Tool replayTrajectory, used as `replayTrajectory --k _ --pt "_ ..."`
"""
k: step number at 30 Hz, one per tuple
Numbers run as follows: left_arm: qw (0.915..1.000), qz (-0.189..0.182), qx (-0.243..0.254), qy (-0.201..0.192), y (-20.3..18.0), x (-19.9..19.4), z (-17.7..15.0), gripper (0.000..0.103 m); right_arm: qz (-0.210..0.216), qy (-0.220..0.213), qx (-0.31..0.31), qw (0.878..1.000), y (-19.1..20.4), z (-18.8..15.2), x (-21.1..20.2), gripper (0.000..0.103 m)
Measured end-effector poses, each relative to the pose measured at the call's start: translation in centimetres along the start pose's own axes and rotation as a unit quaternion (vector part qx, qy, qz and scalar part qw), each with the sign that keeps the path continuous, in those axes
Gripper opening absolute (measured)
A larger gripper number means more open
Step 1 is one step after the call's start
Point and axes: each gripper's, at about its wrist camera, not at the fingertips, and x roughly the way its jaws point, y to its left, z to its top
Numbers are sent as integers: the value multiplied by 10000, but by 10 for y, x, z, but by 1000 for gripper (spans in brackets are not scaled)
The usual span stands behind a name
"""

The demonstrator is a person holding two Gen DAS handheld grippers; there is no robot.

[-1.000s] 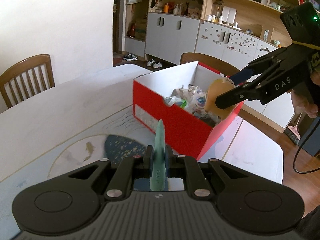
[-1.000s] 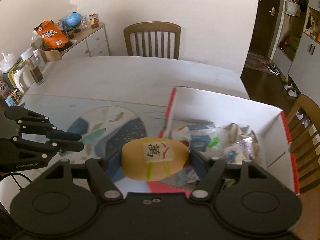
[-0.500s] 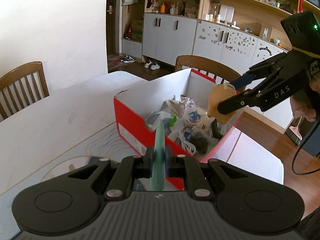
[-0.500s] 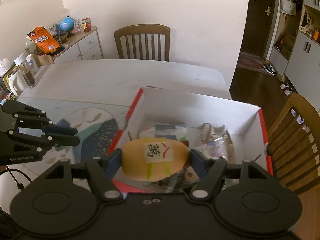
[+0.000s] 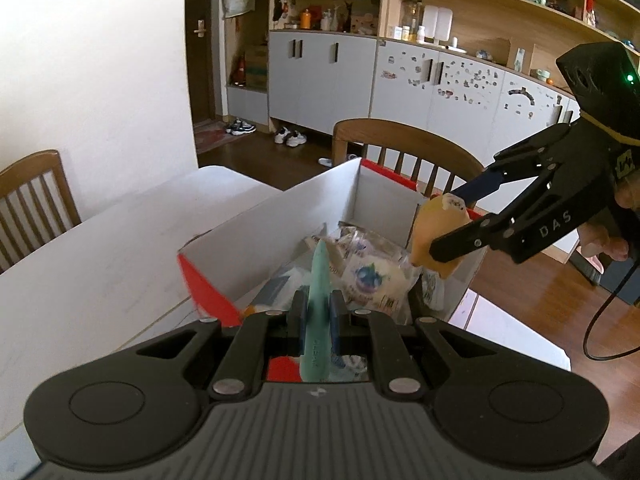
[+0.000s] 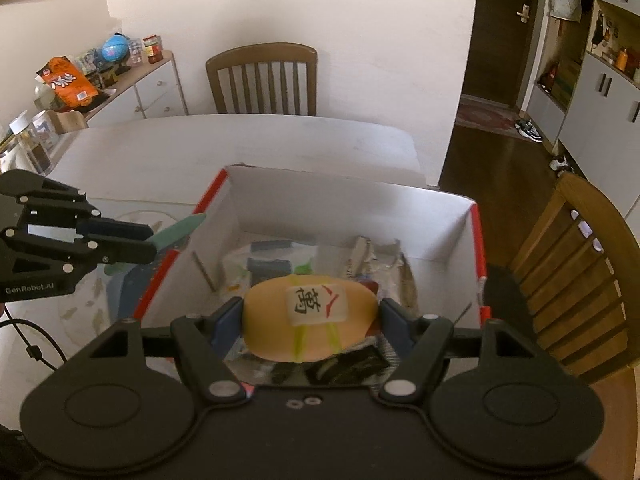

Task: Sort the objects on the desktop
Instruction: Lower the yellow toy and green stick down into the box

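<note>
Both claws loaded over the box

The red-and-white box sits on the desk, already crowded with packets. My right claw pinches the orange squishy toy above it; my left claw, pressed together, grips the thin green stick at the near wall. Dropped now, the stick may catch that wall and fall outside.

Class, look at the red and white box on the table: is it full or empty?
Partly filled. The box is open-topped, with packets and wrappers covering its floor, well below the white walls.
</note>
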Motion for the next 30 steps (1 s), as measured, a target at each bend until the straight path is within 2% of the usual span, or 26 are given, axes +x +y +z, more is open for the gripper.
replayTrajectory --k 5,17,25,30 --pt "9998 -39 63 159 -8 25 7 10 -78 53 27 10000 -14 -1 8 73" --pt "9975 138 267 644 -22 75 7 10 -84 374 -58 9992 -33 -4 38 72" --pt "9945 138 247 1008 -22 98 7 10 -59 536 -83 9985 -37 -9 49 72" --pt "9937 137 199 1097 -21 104 7 10 -138 451 -51 9989 -40 -2 52 72"
